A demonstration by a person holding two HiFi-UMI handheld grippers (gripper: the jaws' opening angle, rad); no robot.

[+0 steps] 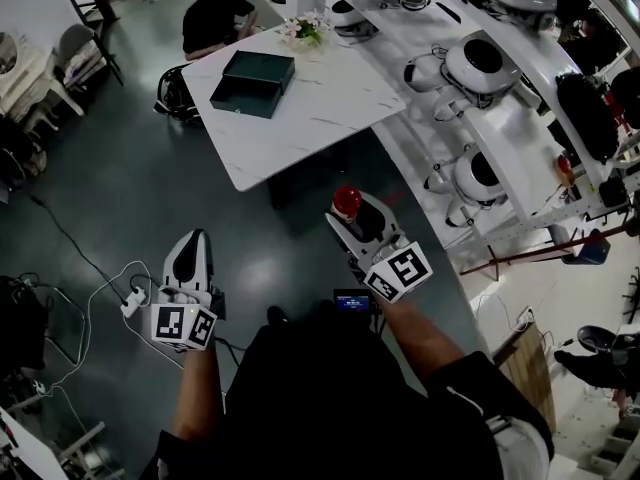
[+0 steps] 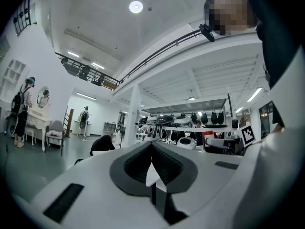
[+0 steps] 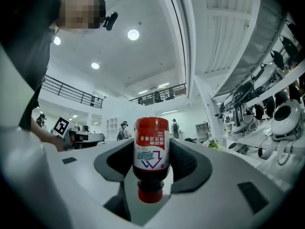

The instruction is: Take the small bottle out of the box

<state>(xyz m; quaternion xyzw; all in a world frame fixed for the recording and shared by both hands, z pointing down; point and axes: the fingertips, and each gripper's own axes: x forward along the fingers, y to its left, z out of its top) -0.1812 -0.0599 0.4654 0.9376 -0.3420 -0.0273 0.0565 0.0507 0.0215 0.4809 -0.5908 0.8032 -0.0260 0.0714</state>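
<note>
The right tool (image 1: pixel 356 220) is clamped on the small bottle (image 3: pixel 151 149), its two grey ribbed pads pressed against either side of the label. The bottle lies along the jaws with its red cap toward the tool's body and its red-banded base pointing outward. It has a dark, glossy, round body and a red-and-white printed label. The left tool (image 2: pixel 152 165) has its jaws brought together with nothing between them, the ribbed pads meeting along a thin seam. Seen from the head view, both tools are held over the dark, faintly reflective floor (image 1: pixel 150 188), the left one low and well apart from the right. The bottle sits just off the near edge of the white, marble-veined tabletop (image 1: pixel 330 108), with open floor between the two tools and to the left. The dark green box (image 1: pixel 252 83) rests toward the far left of that tabletop, well apart from the bottle. It is flat and rectangular and appears to lie in two shallow halves, though what is inside cannot be made out. A small bunch of flowers (image 1: pixel 303 31) stands at the far edge. White shelves (image 1: pixel 520 128) carrying rounded white-and-black shells close in the right side, and loose cables (image 1: pixel 95 288) trail over the floor at the left.
</note>
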